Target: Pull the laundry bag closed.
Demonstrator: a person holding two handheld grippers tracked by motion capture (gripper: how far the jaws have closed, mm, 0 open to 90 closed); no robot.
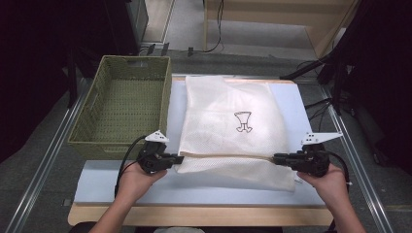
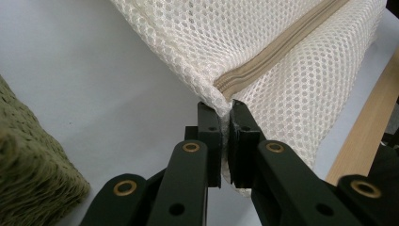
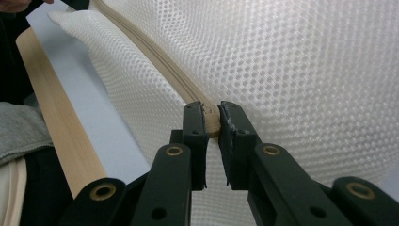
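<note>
While my jaws pinch shut, the mesh bag (image 1: 228, 126) lies stretched flat.
Left gripper (image 2: 225, 123) clamps its corner; right gripper (image 3: 211, 117) clamps the zipper (image 3: 155, 61) end.

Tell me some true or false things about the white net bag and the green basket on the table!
1. Both grippers are clamped on the mesh bag. True: the left gripper pinches the bag's edge at one end of the zipper, and the right gripper pinches the other end.
2. The bag lies inside the green basket. False: it lies flat on the table, to the right of the basket.
3. The bag has a small dark drawing on it. True: the drawing sits near the bag's middle.
4. The basket is full of clothes. False: nothing lies in it.
5. The zipper runs along the far edge of the bag. False: it runs across the near part, between the two grippers.
</note>
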